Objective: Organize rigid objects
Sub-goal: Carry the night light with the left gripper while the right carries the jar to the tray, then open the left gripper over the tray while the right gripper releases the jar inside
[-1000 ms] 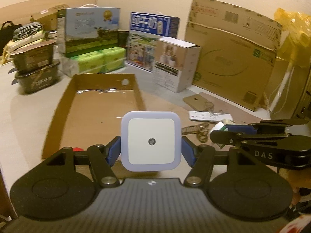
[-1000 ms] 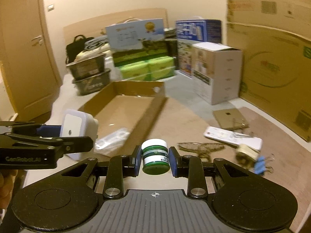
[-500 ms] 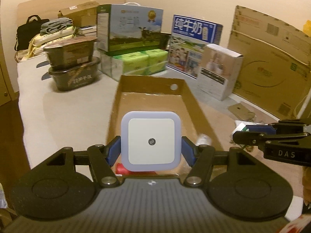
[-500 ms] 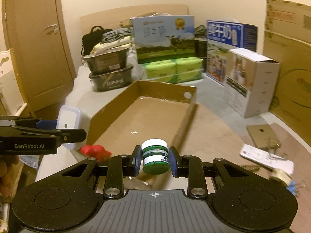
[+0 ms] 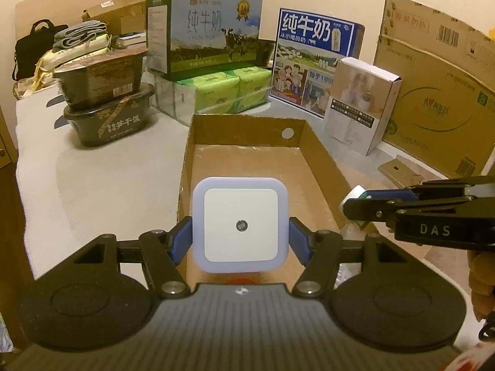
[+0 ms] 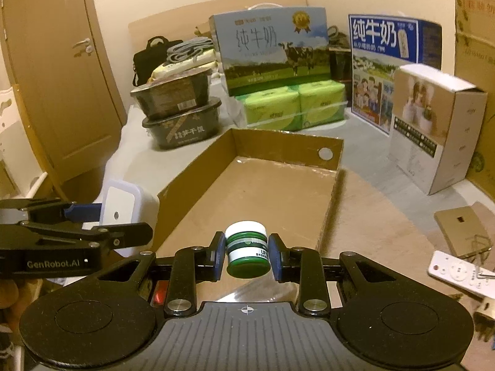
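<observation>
The left gripper [image 5: 240,242] clamps a square white night light [image 5: 240,224] between its blue pads, its face turned to the camera. The right gripper [image 6: 246,256] is clenched on a small green jar with a white lid [image 6: 246,253], held upright.

Both are held above the near end of a shallow open cardboard tray [image 6: 329,207]. The tray runs straight ahead of the tools, and its far wall has a round hole. Something red [image 6: 159,296] shows low behind the right gripper's left finger; I cannot tell what it is. The tray sits on a pale cloth-covered surface [image 5: 102,185].

To the right of the right gripper lie a white remote control [image 6: 458,273] and a flat brown card [image 6: 461,224].

Beyond the tray, left of the tools, two dark food tubs [image 5: 105,99] are stacked. Straight ahead, a milk carton with a cow picture [image 5: 210,31] rests on green tissue packs [image 5: 229,89]. To the right stand a blue milk box [image 5: 315,58], a white carton [image 5: 360,102] and large cardboard boxes [image 5: 439,86]. A wooden door [image 6: 52,71] stands far left, against a cream wall.
</observation>
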The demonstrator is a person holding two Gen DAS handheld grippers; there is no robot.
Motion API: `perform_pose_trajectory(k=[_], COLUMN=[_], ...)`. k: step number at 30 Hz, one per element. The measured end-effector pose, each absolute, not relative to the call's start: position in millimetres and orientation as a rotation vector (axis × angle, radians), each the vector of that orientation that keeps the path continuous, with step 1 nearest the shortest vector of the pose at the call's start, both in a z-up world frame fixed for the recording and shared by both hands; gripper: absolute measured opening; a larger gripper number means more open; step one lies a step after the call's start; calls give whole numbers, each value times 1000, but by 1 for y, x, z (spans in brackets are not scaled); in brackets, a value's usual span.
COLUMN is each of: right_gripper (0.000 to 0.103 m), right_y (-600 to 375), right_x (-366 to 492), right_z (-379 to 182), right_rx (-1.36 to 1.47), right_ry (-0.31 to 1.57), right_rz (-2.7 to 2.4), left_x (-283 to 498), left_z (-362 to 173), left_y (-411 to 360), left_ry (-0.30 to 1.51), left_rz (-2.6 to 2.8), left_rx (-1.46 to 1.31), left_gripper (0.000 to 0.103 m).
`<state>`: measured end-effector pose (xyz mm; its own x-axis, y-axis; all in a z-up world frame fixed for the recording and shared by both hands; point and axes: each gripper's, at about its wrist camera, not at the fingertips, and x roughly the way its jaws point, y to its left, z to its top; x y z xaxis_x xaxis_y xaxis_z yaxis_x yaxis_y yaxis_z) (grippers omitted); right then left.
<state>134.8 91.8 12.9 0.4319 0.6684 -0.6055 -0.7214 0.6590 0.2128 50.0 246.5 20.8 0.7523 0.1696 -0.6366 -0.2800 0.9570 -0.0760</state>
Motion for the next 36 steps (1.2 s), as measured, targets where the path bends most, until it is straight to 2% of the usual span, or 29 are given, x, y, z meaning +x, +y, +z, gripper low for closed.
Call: perform_pose_trajectory(k=[10,12,28,30,31,32,36], right_gripper=[30,30,30,35,44,49,51], right_y=[101,101,104,103,101,99,81], right_x=[153,154,153,152,152,151,144], right_z=[-2,-3,-4,-1,1,3,9], right_rx=[-45,-40,0,2,4,9,27], right_ry=[745,747,741,722,714,707,692], right_rz=[874,873,917,910,902,897,869], left_x=[77,76,53,50,49,47,40], left_z=[6,5,2,3,3,4,8], left_y=[245,246,259,259,259,258,252], left_ry=[695,681,673,670,668,666,659], left_rz=[229,239,291,297,299,303,308], left_rx=[-108,-103,-178,-186,-187,-188,-199], left_gripper=[63,68,68,68,68,68,68])
